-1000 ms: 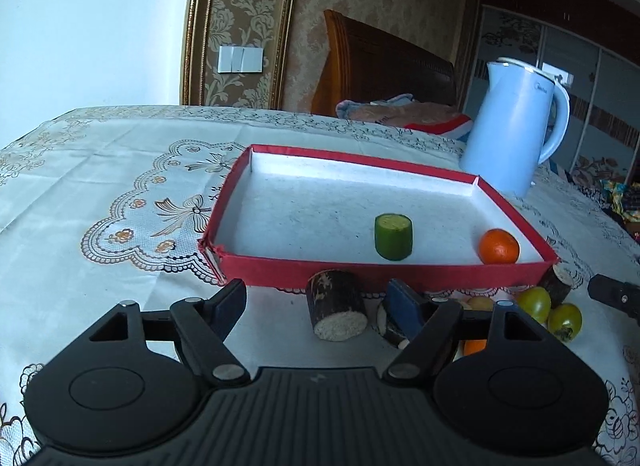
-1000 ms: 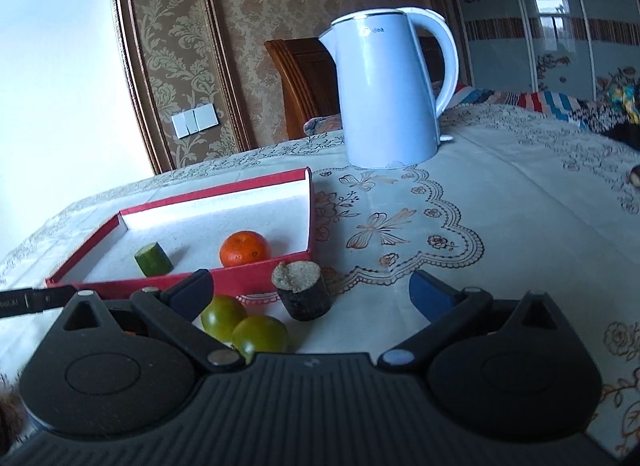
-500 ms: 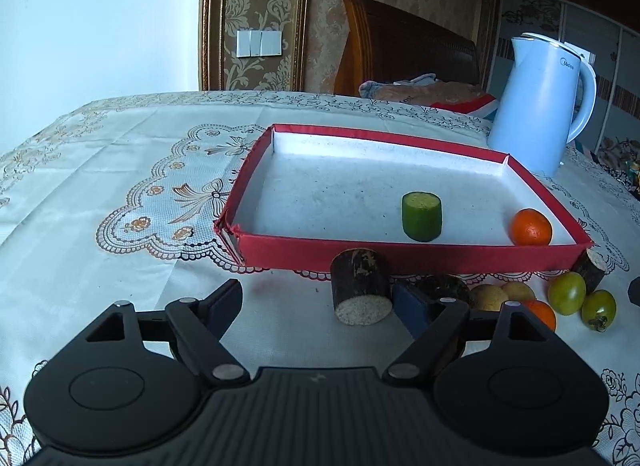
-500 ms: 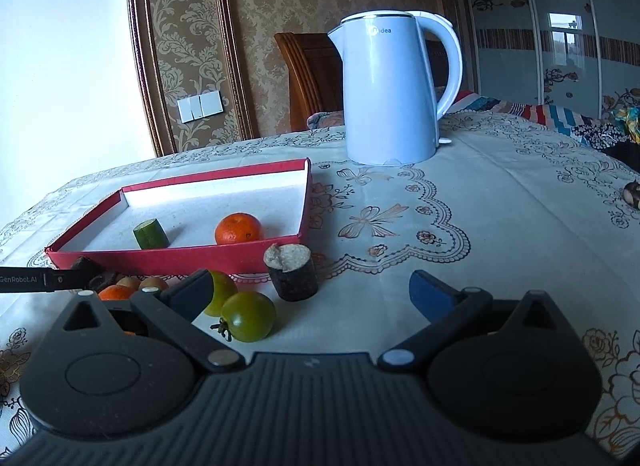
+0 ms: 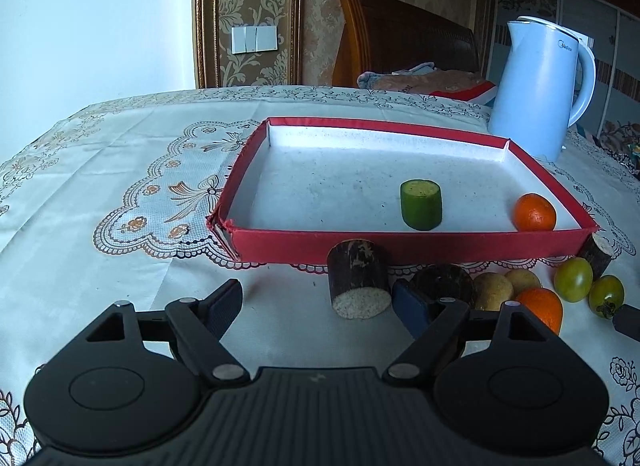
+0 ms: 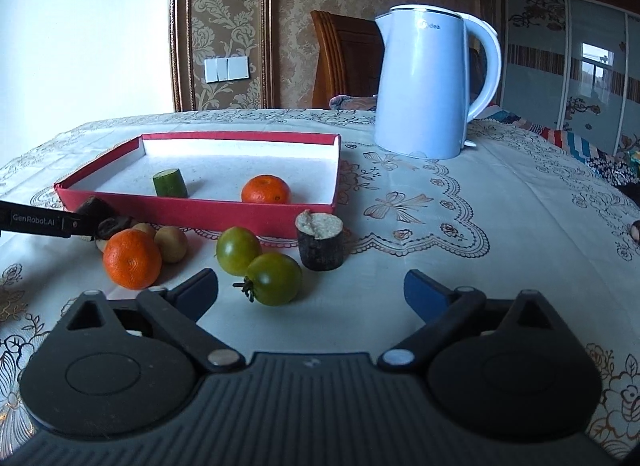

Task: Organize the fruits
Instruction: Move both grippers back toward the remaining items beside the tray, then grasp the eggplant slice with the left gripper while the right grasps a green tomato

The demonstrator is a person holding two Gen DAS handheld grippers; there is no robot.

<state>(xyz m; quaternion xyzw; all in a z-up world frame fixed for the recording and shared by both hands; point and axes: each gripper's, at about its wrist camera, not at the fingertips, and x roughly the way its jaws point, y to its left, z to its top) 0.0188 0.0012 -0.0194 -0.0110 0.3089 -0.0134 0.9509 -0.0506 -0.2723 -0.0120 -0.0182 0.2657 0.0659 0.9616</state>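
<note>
A white kettle (image 6: 430,89) is seen standing near the surface's (image 6: 500,205) far edge; a wooden chair (image 5: 404,37) is set behind it.

A green cucumber chunk (image 5: 421,205) stands upright in the red tray (image 5: 400,250) beside a mandarin (image 5: 534,212). In front lie dark sugarcane pieces (image 5: 359,284), two green tomatoes (image 6: 274,278), another mandarin (image 6: 132,259) and small yellowish fruits (image 6: 171,243).
</note>
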